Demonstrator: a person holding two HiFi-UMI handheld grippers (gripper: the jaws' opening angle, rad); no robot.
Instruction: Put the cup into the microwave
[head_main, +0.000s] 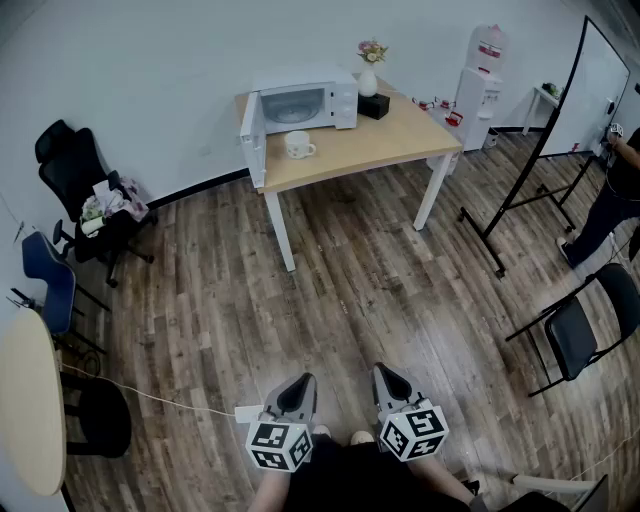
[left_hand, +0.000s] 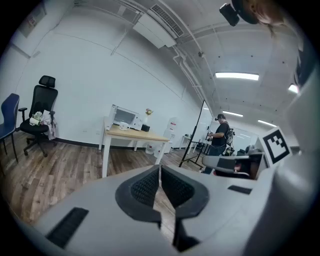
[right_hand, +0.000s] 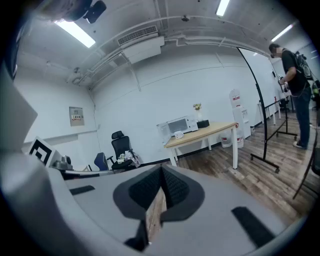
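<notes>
my left gripper (head_main: 304, 381) and right gripper (head_main: 384, 373) are both closed on nothing, well away from the table (head_main: 400, 135). the cup (head_main: 299, 146) sits there, just before the open microwave (head_main: 305, 103). i'd walk up first, then open one gripper's jaws wide around the cup.

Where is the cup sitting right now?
In the head view, the cup stands on the wooden table near its left end, just in front of the open microwave.

White cup (head_main: 298, 146) stands upright before open white microwave (head_main: 300, 104).
</notes>
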